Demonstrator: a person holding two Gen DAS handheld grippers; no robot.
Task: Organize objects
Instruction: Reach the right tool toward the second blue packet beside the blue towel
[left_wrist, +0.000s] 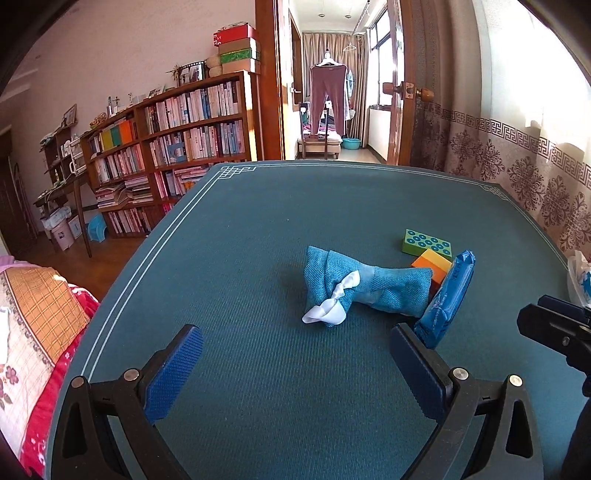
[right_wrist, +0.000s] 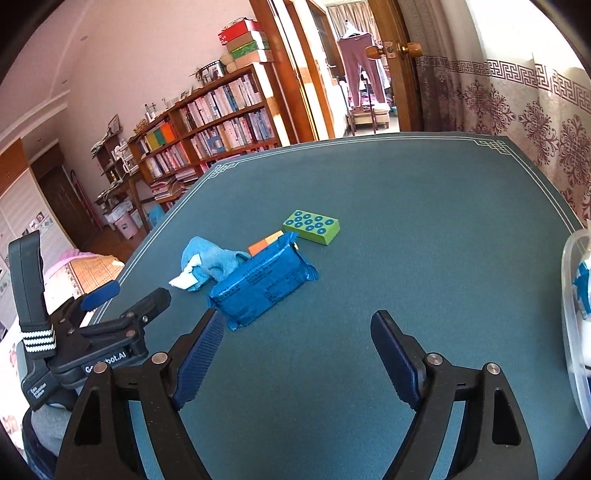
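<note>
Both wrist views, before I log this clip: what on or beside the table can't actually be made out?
- Orange block: mostly hidden in the right wrist view behind the blue packet; its full shape is unclear.
- Clear container: cut off by the right edge of the right wrist view; contents unidentifiable.
- Packet print: too small to read.
- Blue cloth pouch: contents hidden by its fabric.
- Right gripper: only partly visible at the left wrist view's edge.

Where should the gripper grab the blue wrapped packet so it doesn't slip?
Probably across the blue packet's middle, pads on its two long edges, coming from above with the open right gripper. It lies flat on the table; its crimped ends look flimsy.
</note>
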